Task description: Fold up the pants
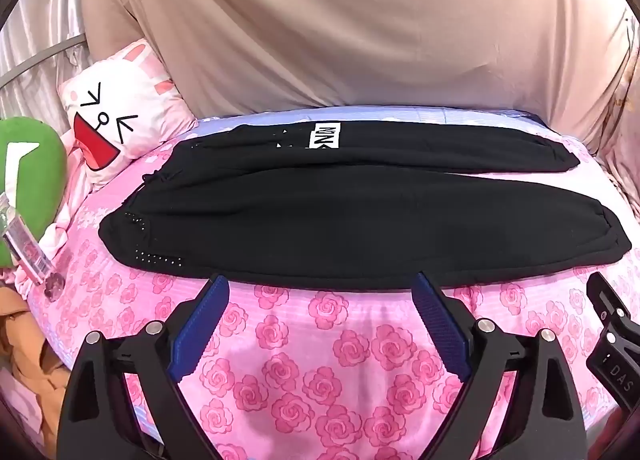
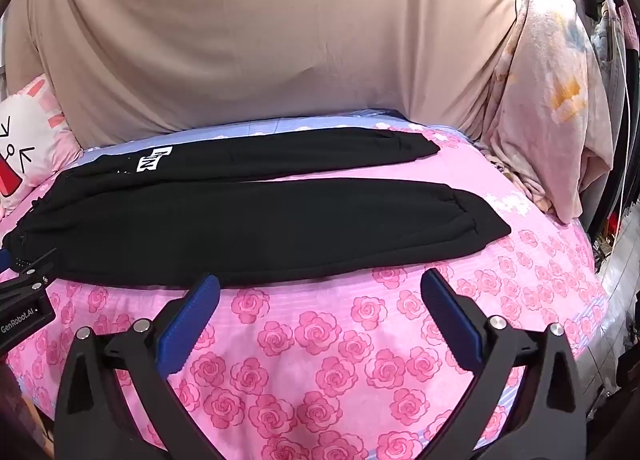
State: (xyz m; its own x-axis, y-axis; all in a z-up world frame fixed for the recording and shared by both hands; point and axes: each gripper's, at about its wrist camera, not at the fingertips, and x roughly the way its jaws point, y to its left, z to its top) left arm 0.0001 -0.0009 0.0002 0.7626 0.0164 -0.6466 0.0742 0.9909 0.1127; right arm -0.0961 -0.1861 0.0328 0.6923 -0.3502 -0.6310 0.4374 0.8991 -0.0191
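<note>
A: Pants [image 1: 320, 216] — where are they?

B: Black pair, laid flat across my pink rose bedsheet [image 1: 304, 360], waistband toward the left, cuffs to the right. Both legs stretched out side by side, a strip of sheet showing between them near the cuffs. White label patch [image 1: 327, 135] on the far leg, near the waist.

A: Left tool?

B: My left gripper [image 1: 320, 292] is spread wide, blue pads [image 1: 200, 328] apart, nothing between them. Tips sit just short of the near edge of the near leg; can't tell if they touch the cloth.

A: Right one?

B: My right gripper [image 2: 320, 292] is spread too, holding nothing. Same spot relative to the near leg edge, further toward the cuff side. In the right view its tips point at the pants [image 2: 248, 228] mid-leg.

A: Do they see each other?

B: Yes. Left tool's body shows at the left edge of the right view, right tool's at the right edge of the left view.

A: Surroundings?

B: Cartoon-face pillow [image 1: 120, 120] beyond the waistband, green cushion [image 1: 28, 180] left of it, beige drape [image 1: 340, 28] behind the bed, a pale blanket [image 2: 552, 100] heaped at the right.
</note>
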